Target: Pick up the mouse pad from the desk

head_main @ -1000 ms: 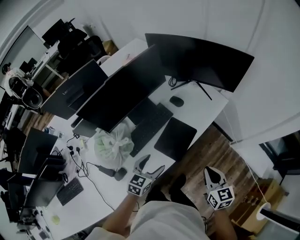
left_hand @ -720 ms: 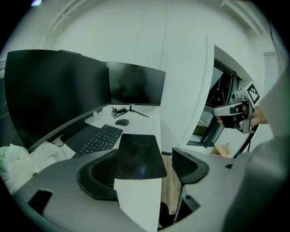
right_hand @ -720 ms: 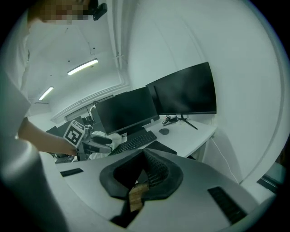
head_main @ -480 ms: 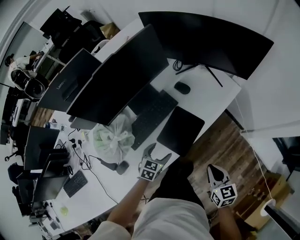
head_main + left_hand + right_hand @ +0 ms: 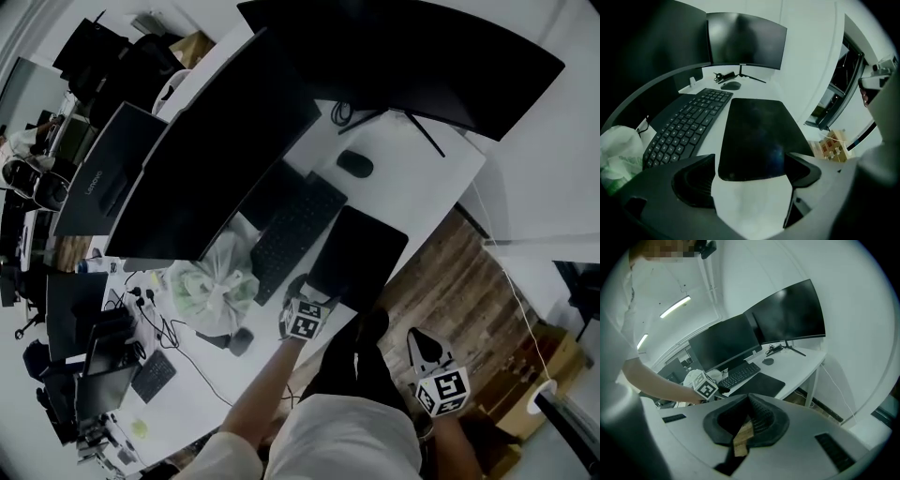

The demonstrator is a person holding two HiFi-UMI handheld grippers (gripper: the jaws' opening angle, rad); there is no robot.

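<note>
The left gripper (image 5: pixel 314 298) low over the mouse pad (image 5: pixel 359 256)
Head view: the left gripper overlaps the pad's near corner at the desk's (image 5: pixel 427 178) front edge. Left gripper view: its jaws, just opened wide, straddle the pad's near end without touching it and hide that end's corners. Right gripper view: the right gripper's (image 5: pixel 749 420) jaws are closed and empty.

The left tool (image 5: pixel 314 292) has come forward and down from beside the person's lap to the near edge of the worktop (image 5: pixel 427 183), and it now tips more steeply downward. Its jaws have just been opening wider. The near end of the mouse pad (image 5: pixel 361 255), earlier well ahead of them, now lies between them, unpressed.
</note>
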